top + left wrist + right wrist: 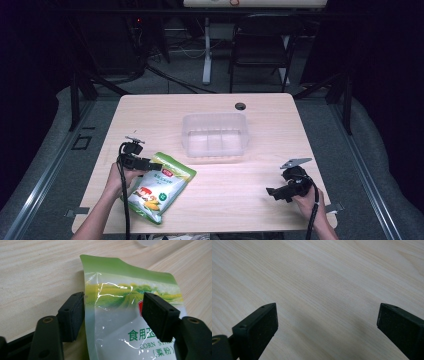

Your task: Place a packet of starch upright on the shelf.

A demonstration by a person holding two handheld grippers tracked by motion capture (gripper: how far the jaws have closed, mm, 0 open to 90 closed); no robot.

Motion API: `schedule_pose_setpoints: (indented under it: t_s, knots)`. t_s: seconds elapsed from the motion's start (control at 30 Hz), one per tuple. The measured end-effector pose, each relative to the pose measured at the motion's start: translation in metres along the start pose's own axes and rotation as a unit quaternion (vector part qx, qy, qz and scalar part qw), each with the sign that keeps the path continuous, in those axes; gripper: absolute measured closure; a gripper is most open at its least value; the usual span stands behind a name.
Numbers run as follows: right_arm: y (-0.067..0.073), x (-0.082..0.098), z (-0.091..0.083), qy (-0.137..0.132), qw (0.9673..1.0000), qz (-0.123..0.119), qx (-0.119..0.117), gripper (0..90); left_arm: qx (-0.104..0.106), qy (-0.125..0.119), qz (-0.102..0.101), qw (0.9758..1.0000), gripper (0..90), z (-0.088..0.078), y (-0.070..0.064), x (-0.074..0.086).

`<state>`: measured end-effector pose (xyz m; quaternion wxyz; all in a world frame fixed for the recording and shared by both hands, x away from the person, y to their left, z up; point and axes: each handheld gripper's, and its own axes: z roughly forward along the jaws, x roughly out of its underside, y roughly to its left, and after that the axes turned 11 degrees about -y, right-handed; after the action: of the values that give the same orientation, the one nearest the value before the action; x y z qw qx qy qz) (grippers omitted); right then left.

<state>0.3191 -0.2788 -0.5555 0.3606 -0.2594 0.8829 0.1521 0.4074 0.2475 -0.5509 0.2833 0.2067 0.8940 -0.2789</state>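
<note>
A green and white bag of corn starch [160, 187] lies flat on the wooden table [240, 175], near its front left. My left gripper [152, 165] is at the bag's upper left end, held in a person's hand. In the left gripper view the bag [120, 322] runs up between the jaws of the left gripper [115, 298]; one pad sits at the bag's left edge, the other stands over its printed face, with a wide gap between them. My right gripper [271, 191] rests low at the front right. Its jaws [328, 310] stand wide open over bare wood.
A clear plastic container [215, 117] with inner dividers stands at the table's middle, beyond both grippers. A small dark cable hole [240, 106] sits near the far edge. A chair [260, 45] and a desk leg stand on the floor behind the table.
</note>
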Motion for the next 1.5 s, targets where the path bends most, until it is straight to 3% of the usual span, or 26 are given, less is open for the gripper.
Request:
schedule_pose_setpoints:
  t_s: [0.6,0.7,0.8,1.0,1.17,1.37,1.43,1.5]
  knots:
    - [-0.001,0.0,0.0,0.004,1.0,-0.001,0.0,2.9,-0.028,0.008,0.03,0.9991,54.0,-0.002,-0.007,0.002]
    - [-0.001,0.0,0.0,0.004,1.0,-0.001,0.0,2.9,-0.037,0.004,0.027,0.9989,60.6,-0.004,-0.006,0.003]
    - [-0.001,0.0,0.0,0.004,1.0,-0.004,0.001,2.9,-0.047,-0.001,0.025,0.9986,73.8,-0.006,-0.003,0.004]
    - [-0.001,0.0,0.0,0.002,1.0,0.0,-0.002,2.8,-0.038,-0.01,0.019,0.999,88.9,-0.009,0.0,0.006]
    - [-0.001,0.0,0.0,0.003,1.0,-0.002,0.001,2.9,-0.044,-0.009,0.029,0.9986,89.6,-0.014,0.0,0.007]
    - [-0.002,0.0,-0.001,0.004,1.0,0.0,-0.001,2.9,-0.051,-0.014,0.011,0.9985,88.9,-0.028,0.008,0.018]
    - [-0.001,0.0,0.0,0.003,1.0,0.0,-0.002,2.9,-0.049,-0.009,0.011,0.9987,84.8,-0.033,0.013,0.02]
    - [-0.001,-0.001,0.0,0.006,1.0,0.0,-0.003,2.8,-0.051,-0.009,0.0,0.9987,71.4,-0.032,0.016,0.018]
